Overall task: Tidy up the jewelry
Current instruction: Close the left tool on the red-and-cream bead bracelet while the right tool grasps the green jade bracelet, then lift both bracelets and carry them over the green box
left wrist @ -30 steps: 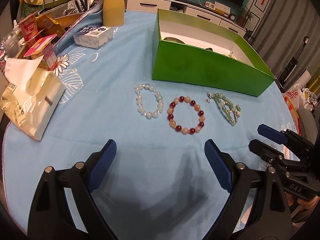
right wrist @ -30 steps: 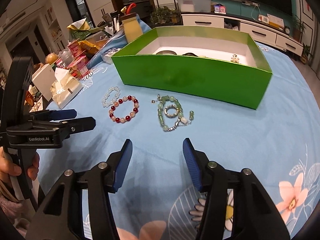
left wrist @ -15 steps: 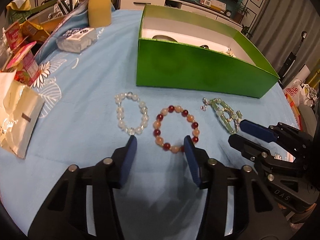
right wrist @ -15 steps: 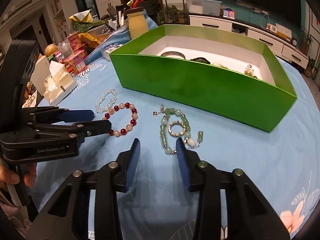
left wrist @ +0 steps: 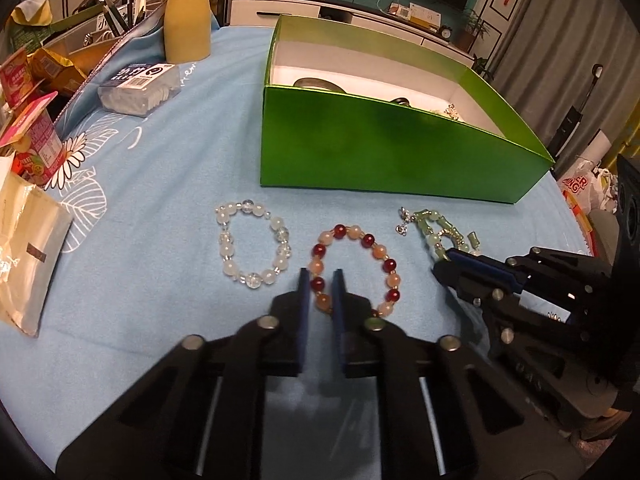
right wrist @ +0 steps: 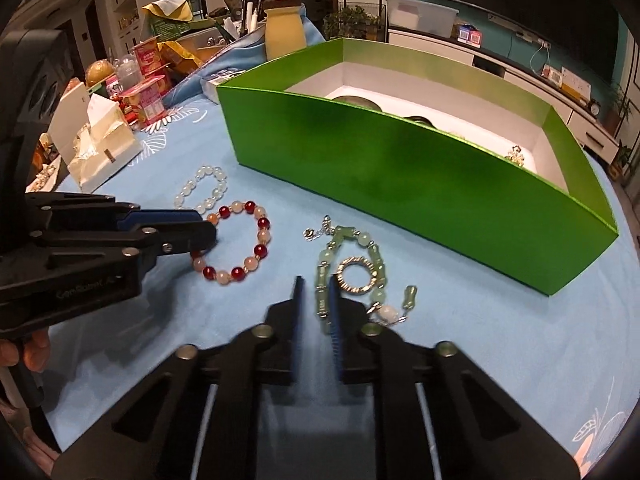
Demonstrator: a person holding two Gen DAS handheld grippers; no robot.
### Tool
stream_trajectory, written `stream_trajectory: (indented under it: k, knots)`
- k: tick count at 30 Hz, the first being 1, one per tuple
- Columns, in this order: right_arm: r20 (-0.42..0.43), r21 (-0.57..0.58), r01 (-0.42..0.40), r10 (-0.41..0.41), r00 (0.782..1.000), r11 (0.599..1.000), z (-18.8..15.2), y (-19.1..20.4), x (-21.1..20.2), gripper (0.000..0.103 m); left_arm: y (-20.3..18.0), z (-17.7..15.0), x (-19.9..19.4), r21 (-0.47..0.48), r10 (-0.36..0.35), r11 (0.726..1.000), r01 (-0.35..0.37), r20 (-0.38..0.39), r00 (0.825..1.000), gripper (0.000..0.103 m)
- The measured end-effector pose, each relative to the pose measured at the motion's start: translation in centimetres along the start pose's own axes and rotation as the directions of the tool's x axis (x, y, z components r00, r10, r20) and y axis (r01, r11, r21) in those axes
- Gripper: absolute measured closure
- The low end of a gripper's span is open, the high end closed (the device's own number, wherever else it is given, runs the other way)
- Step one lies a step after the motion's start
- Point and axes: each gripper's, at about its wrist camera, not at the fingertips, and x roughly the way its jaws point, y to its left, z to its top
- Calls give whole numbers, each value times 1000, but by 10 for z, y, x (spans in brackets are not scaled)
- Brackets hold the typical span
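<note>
A pale blue cloth with white flower prints covers the worktop point(left wrist: 168, 168). Behind it a long white cabinet point(right wrist: 500, 60) runs along a teal wall point(right wrist: 532, 20). Grey curtains point(left wrist: 560, 40) hang at one side, and the light is dim and warm.

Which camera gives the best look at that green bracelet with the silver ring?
The right wrist view: the green bracelet lies whole, right ahead of the right gripper. In the left wrist view the right gripper covers part of it.

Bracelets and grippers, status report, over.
Left gripper shut on red bracelet. Right gripper shut on green bracelet. Green box ahead, path unobstructed.
</note>
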Motion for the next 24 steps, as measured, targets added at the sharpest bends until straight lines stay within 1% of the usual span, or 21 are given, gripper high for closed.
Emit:
stream_trajectory:
  k: [4, 6, 9, 13, 20, 24]
  knots:
    - [9, 31, -21, 20, 1000, 999, -1, -5, -2, 97, 2, -1, -2, -9, -20, 1000, 20, 0, 1000, 96]
    - [31, 57, -51, 49, 998, 997, -2, -9, -8, 97, 1, -1, -5, -5, -24, 1000, 24, 7, 1000, 96]
    - [62, 92, -76, 70, 996, 993, -1, -16, -21, 97, -2, 1, -11, 5, -30, 1000, 30, 22, 999, 96]
    - [101, 142, -98, 85, 991, 985, 2, -27, -35, 97, -4, 4, -18, 11, -35, 999, 35, 41, 999, 96]
    - [190, 237, -175, 132, 973, 956, 4, -51, -65, 97, -12, 8, -39, 36, -46, 998, 43, 85, 995, 96]
    - [229, 279, -204, 141, 963, 938, 3, -61, -80, 97, -17, 11, -51, 49, -58, 997, 53, 107, 993, 96]
